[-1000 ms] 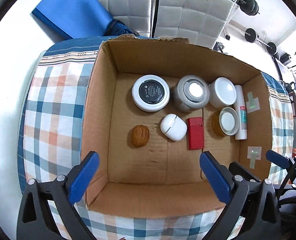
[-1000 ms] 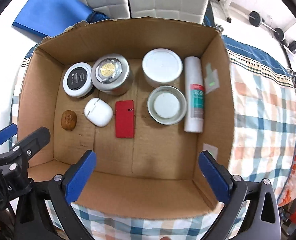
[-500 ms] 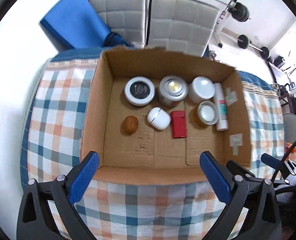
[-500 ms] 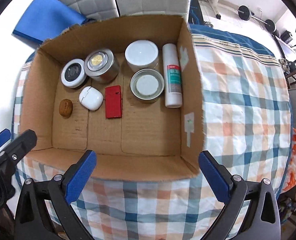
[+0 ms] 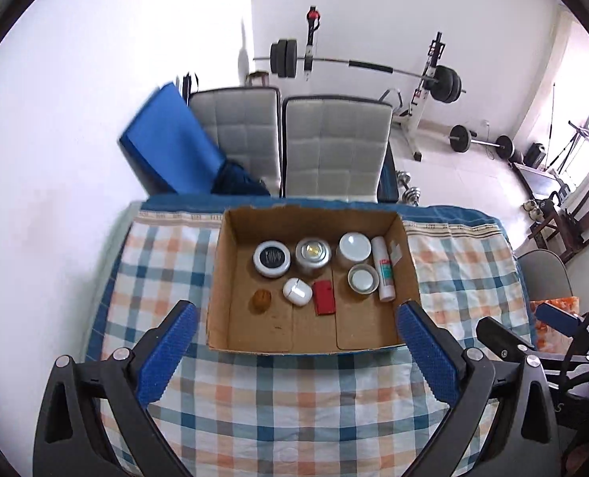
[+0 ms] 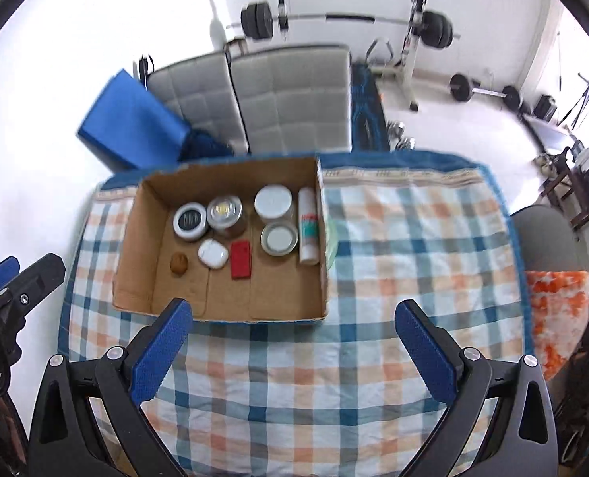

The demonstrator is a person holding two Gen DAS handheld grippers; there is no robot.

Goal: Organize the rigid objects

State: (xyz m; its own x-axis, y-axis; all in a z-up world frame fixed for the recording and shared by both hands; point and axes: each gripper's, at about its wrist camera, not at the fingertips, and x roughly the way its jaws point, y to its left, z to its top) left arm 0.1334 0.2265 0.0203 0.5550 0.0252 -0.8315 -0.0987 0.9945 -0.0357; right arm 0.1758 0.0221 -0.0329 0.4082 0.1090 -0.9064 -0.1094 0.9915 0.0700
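Eight small things already lie inside the cardboard box (image 5: 231,278) on the checked tabletop (image 5: 294,397), so the sorting looks finished. Both the left gripper (image 5: 298,351) and the right gripper (image 6: 294,348) hang spread wide and empty above the cloth in front of the box; a clean retreat should keep them clear of its front wall. Inside the box sit four round tins (image 5: 312,253), a white tube (image 5: 384,274), a red case (image 5: 323,297), a white pod (image 5: 295,291) and a walnut (image 5: 262,300). Behind the box stand two grey chairs (image 5: 334,147).

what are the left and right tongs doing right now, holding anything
Left tongs: open, holding nothing, above the checked cloth.
Right tongs: open, holding nothing, short of the cardboard box.
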